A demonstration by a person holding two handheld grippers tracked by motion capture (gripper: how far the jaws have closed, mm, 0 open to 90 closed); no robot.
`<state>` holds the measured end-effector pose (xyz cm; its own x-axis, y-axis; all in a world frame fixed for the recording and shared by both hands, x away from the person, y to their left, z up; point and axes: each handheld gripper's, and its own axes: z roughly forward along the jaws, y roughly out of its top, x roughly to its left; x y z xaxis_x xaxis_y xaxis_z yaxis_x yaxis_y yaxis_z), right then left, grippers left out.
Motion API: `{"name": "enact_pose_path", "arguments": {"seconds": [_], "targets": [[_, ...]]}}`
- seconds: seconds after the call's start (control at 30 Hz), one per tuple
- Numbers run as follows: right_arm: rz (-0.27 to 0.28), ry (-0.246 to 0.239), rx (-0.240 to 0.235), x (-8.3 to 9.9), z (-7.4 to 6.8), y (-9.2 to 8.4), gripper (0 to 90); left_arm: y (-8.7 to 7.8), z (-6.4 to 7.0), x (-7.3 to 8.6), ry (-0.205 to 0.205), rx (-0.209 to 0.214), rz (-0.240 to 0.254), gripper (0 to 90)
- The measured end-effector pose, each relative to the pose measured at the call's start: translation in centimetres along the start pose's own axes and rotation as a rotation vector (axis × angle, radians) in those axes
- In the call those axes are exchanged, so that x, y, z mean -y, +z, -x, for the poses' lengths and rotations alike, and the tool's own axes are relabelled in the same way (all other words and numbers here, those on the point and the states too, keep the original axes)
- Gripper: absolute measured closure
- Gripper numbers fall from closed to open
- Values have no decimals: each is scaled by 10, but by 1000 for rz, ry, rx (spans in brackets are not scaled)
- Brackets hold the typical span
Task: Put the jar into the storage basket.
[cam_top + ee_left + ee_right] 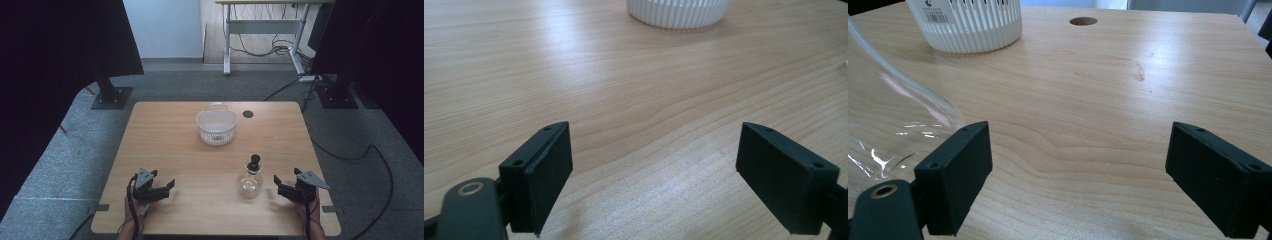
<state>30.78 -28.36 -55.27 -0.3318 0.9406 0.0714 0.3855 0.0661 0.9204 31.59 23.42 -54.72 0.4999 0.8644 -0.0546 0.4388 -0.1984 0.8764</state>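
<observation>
Wooden table (170, 145), perhaps grey carpet (60, 145).

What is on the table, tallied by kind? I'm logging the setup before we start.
White slotted basket: 1
Clear glass bottle with black stopper: 1
Hand-held claws, left claw and right claw, both open: 2
Total: 4

bench (170, 150): light wood, wavy grain, one dark round hole (248, 114)
basket (216, 127): white, ribbed with fine upright slats
barcode label (934, 12): white with black bars, on the basket
flask (250, 184): clear glass, black stopper (254, 161)
left claw (170, 185): black, grey plate on top
right claw (276, 181): black, grey plate on top
floor (350, 135): grey carpet, black cables
</observation>
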Motion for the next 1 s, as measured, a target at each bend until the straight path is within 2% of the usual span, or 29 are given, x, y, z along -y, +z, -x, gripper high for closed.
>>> {"name": "enact_pose_path", "arguments": {"seconds": [0.2, 0.73, 1.0], "targets": [[0, -6, -2, 0, -1, 0, 111, 0, 2, 0, 21, -6, -6, 135], [1, -28, 16, 0, -4, 0, 110, 2, 4, -1, 44, -9, -16, 127], [27, -37, 37, 2, -3, -4, 119, 3, 7, -1, 68, -16, -24, 123]]}}
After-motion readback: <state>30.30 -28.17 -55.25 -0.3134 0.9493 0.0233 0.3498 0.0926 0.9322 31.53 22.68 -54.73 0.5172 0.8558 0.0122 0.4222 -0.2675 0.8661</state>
